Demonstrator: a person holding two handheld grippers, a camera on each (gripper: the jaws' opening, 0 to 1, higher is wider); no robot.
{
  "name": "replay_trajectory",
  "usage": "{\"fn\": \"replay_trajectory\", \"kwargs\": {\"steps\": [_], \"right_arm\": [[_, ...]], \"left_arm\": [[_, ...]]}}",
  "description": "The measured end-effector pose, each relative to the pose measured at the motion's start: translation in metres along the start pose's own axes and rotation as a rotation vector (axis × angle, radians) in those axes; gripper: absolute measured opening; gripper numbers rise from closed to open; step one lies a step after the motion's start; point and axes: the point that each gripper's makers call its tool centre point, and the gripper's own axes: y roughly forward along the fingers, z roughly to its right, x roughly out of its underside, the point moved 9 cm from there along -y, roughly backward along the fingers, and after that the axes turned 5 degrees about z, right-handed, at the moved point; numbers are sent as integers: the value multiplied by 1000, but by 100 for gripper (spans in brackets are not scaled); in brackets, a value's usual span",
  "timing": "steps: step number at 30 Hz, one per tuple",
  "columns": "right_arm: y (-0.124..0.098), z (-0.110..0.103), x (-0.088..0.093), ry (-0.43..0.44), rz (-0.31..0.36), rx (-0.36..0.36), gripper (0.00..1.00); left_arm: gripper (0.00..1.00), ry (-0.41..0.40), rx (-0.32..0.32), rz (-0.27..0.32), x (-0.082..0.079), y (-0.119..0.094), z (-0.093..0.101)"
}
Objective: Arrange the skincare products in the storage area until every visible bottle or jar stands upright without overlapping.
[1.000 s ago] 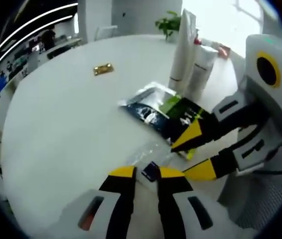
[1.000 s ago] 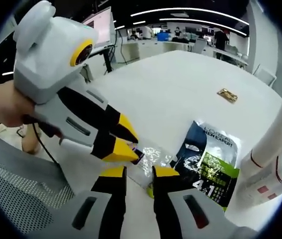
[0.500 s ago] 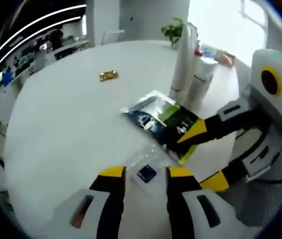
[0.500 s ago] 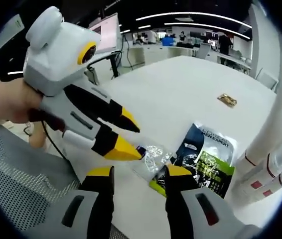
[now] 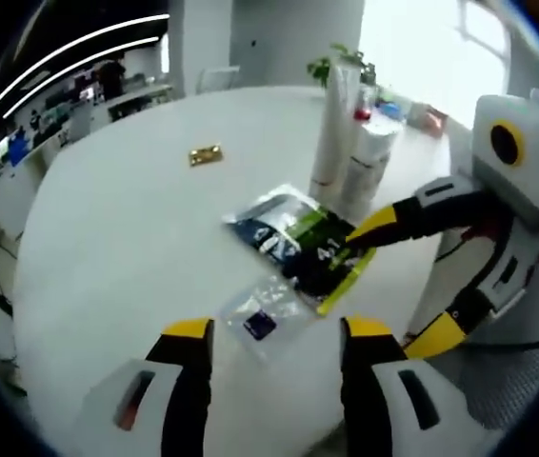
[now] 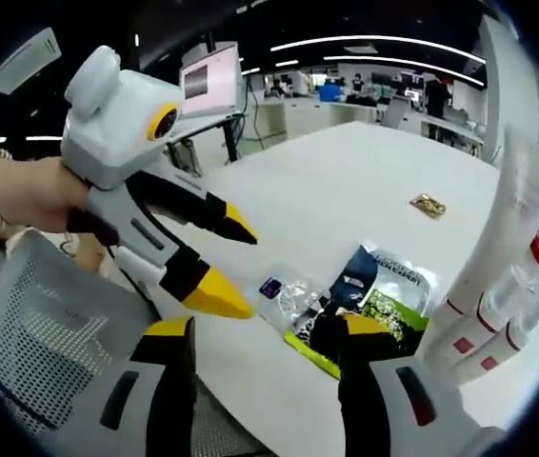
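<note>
A small clear sachet (image 5: pixel 262 319) with a dark blue square lies flat on the white table (image 5: pixel 127 219), just ahead of my left gripper (image 5: pixel 277 333), which is open and holds nothing. Beyond it a dark pouch with a green panel (image 5: pixel 298 243) lies flat. Two white tubes (image 5: pixel 331 124) stand upright behind the pouch. My right gripper (image 5: pixel 389 286) reaches in from the right, open, its upper tip over the pouch edge. In the right gripper view my right gripper (image 6: pixel 268 328) is open, with the sachet (image 6: pixel 284 290) and pouch (image 6: pixel 384 290) ahead of it and my left gripper (image 6: pixel 249 274) open at the left.
A small gold packet (image 5: pixel 205 153) lies further out on the table. White tubes with red bands (image 6: pixel 493 276) stand at the right. A grey mesh chair (image 6: pixel 41 333) sits at the table's near edge. A potted plant (image 5: pixel 331 62) and office desks lie beyond.
Both grippers have opened wide and drawn back a little. The clear sachet that sat between the left jaws now lies free on the table.
</note>
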Motion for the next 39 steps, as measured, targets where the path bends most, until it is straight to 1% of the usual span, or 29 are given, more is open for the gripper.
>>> {"fn": "replay_trajectory", "kwargs": {"steps": [3,5,6,8,13,16,19,22,27,36,39], "right_arm": [[-11,-1,-1,-18,16,0,65],[-18,0,-2,-8,25,0,67],[-21,1,-2,-5,34,-1,67],[-28,3,-2,-2,41,7,68],[-40,10,-2,22,55,20,74],[-47,13,-2,30,64,24,75],[-56,15,-4,45,76,26,79],[-63,19,-2,48,71,37,80],[-74,30,2,73,67,62,83],[-92,59,9,106,80,125,91],[-103,66,10,120,89,149,94]], "left_arm": [[55,-15,-7,11,-1,-4,3],[58,-19,-14,14,-4,-10,6],[59,-21,-19,14,-2,-10,6],[60,-24,-32,19,-2,-14,7],[64,-63,-40,31,-1,-21,9],[66,-78,-50,44,-3,-27,10],[68,-100,-56,62,-3,-31,10],[70,-116,-60,76,-6,-35,13],[73,-147,-75,92,-10,-42,13],[78,-185,-83,99,-4,-52,12],[80,-194,-94,93,-2,-56,9]]}}
